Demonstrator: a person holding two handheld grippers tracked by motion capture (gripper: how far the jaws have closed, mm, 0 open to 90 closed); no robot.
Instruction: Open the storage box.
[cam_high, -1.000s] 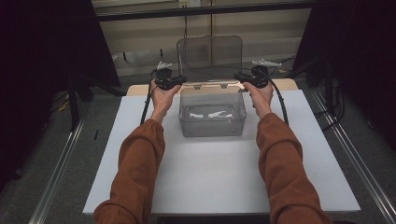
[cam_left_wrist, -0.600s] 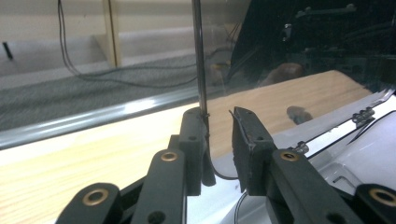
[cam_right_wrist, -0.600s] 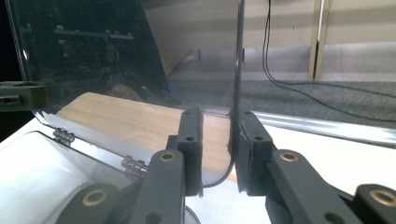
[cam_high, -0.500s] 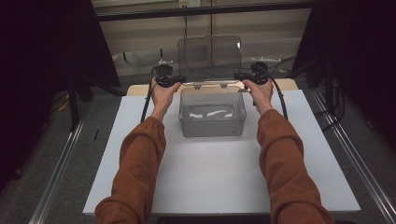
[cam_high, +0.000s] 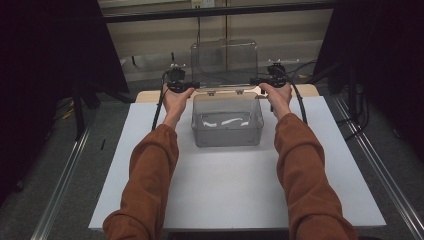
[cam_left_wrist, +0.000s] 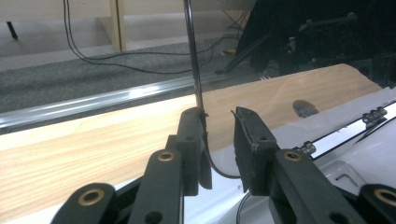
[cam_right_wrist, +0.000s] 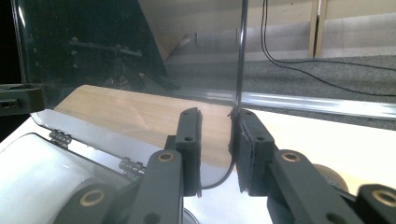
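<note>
A clear plastic box (cam_high: 227, 132) stands on the white board, with white pieces (cam_high: 225, 121) lying inside. Its hinged clear lid (cam_high: 224, 60) stands upright at the back. My left gripper (cam_high: 196, 85) is at the lid's lower left corner and my right gripper (cam_high: 254, 82) at its lower right corner. In the left gripper view the lid's edge (cam_left_wrist: 192, 70) runs down into the left gripper (cam_left_wrist: 219, 116), and its rounded corner spans the jaws. In the right gripper view the lid edge (cam_right_wrist: 242, 56) likewise runs down into the right gripper (cam_right_wrist: 217, 114). Both are shut on the lid.
The white board (cam_high: 225, 195) lies over a wooden table (cam_left_wrist: 93, 154). Metal rails (cam_high: 65, 175) run along both sides, and cables lie on the grey floor behind. Small hinges (cam_left_wrist: 376, 115) join the lid to the box. A black curtain hangs at the left and the right.
</note>
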